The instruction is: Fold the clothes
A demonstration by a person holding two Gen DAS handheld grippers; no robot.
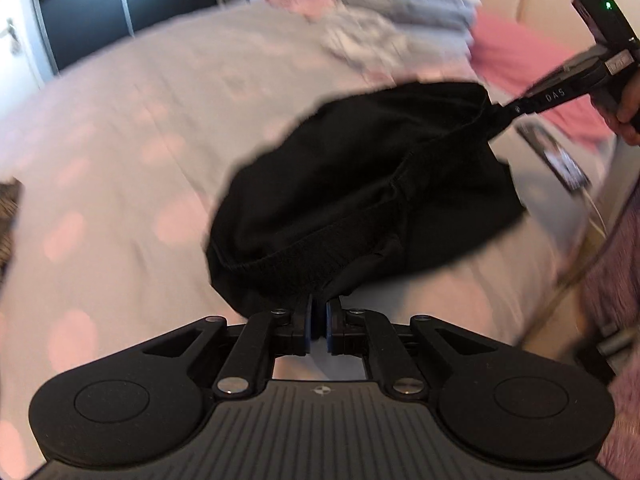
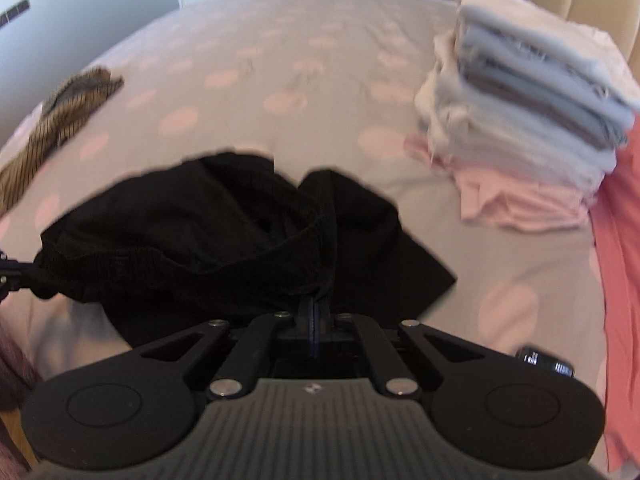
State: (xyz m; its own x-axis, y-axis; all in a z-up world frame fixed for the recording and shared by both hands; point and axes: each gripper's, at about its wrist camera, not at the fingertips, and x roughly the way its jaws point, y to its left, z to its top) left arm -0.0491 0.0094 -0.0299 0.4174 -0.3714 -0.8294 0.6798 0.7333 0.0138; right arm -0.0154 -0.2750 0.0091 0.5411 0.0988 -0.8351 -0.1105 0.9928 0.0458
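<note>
Left tongs pressed together on the elastic waistband of a black garment, blue pads nipping the hem right at the tips. Right tongs likewise pinched shut on the same waistband at another spot, cloth bunched between the pads. Stretched between the two, the black garment, hanging and sagging ahead of both, waistband pulled into a long open loop, lower cloth draped over a bed with a pale grey cover dotted pink.

Seen from the left wrist: right tongs ahead and to the right, tips buried in the waistband, white lettering "DAS" readable on the finger, a small label further up the body too blurred to read, a green light lit near the top. A dark phone-like object with a white cable, beyond and right of the garment; print on it not legible.

Ahead and right of the right tongs, well apart from the garment: a stack of folded clothes, whites and greys over pale pink, beside a coral-pink cloth. Far left, a striped brown cloth lying crumpled on the bed.
</note>
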